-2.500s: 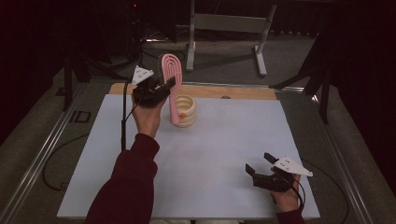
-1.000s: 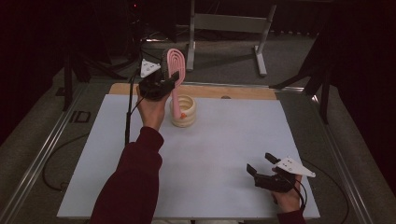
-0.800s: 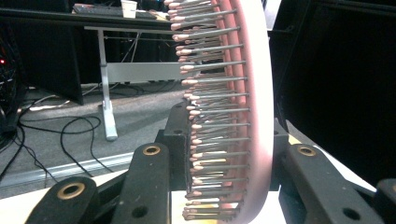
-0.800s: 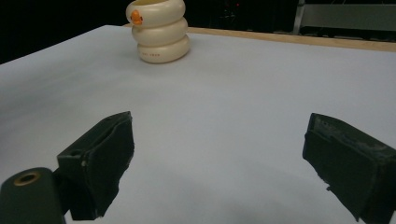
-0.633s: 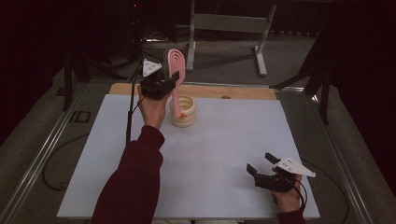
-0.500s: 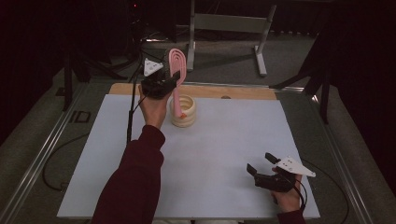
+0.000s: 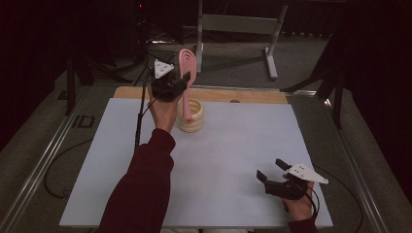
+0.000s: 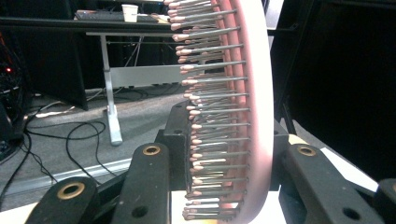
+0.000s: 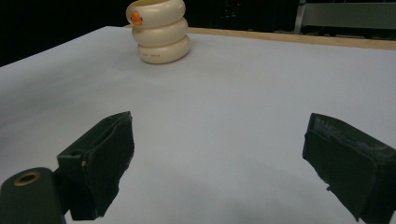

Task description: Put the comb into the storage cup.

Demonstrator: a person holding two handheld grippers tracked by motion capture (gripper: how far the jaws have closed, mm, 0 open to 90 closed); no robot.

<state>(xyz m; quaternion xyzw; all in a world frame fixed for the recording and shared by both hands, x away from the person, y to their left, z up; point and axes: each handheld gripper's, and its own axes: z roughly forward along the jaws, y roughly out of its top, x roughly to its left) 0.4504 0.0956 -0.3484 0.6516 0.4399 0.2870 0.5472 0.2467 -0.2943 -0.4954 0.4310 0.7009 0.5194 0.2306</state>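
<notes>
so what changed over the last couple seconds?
The left gripper, shut on the pink hairbrush, lifted it higher above the cream ringed cup. The cup and the open right gripper stayed put.

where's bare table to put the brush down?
Most of the white table is bare: the whole left side, the middle between the cream holder and the right gripper, and the far right corner. Crowded only at the holder, where the left gripper holds the pink hairbrush.
</notes>
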